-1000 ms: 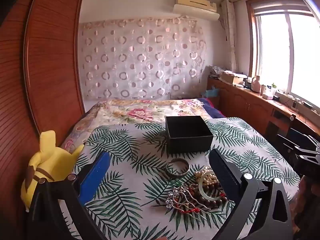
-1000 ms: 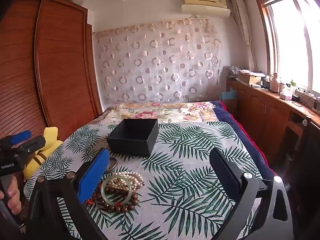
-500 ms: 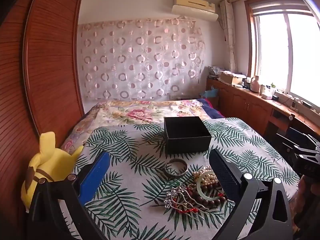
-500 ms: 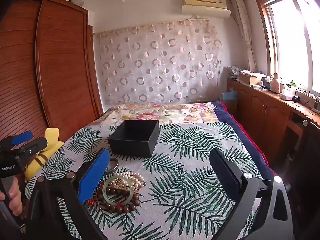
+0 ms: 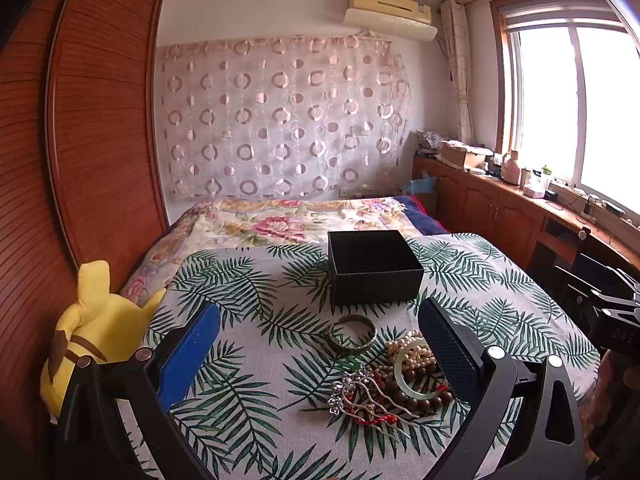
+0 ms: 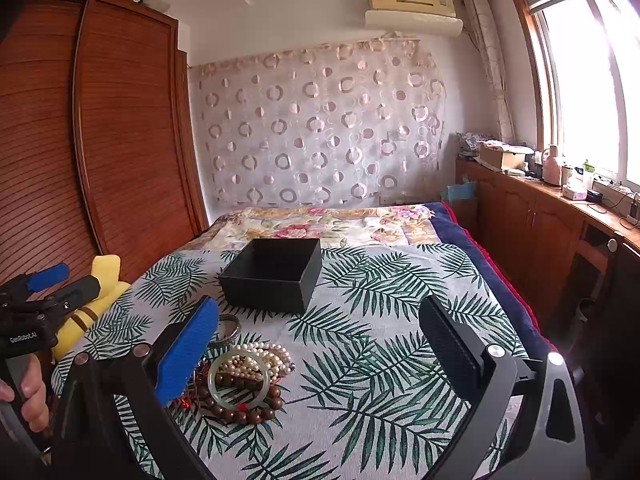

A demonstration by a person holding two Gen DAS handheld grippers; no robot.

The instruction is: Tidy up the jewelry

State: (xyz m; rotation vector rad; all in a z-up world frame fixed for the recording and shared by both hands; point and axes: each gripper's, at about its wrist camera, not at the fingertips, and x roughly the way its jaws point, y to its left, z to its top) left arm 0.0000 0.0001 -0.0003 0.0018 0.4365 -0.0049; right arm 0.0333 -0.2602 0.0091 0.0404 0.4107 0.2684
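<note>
Barely moved since a second ago: both views shifted a touch, black box (image 5: pixel 374 266) slightly lower and left in left wrist frame, jewelry pile unchanged on cloth.

Left gripper (image 5: pixel 318 344) hovering over palm-leaf cloth (image 5: pixel 240 360), jaws wide, nothing between them. Blue pad (image 5: pixel 188 354) on left finger, dark pad (image 5: pixel 448 344) on right finger. Right gripper (image 6: pixel 318 340) likewise spread wide and empty, above the cloth to the right of the pile.

Jewelry heaped near front edge of cloth, in front of the box and apart from it. Silver bangle (image 5: pixel 352 334) lying flat alone, between box and pile. Pale green jade bangle (image 5: pixel 416 372) lying on pearl strand (image 5: pixel 404 348) and dark wooden bead bracelet (image 5: pixel 420 402). Silver hairpin (image 5: pixel 360 394) with prongs at left front of pile, red cord (image 5: pixel 372 420) touching it. Small green stone just behind hairpin, too small to tell more.

Box open-topped, upright, interior dark, contents not visible.

Yellow plush toy (image 5: pixel 92 332) at left edge of bed beside wooden wardrobe (image 5: pixel 100 140). Floral quilt (image 5: pixel 280 220) behind cloth. Hand (image 6: pixel 30 394) gripping left gripper's handle in right wrist view.
</note>
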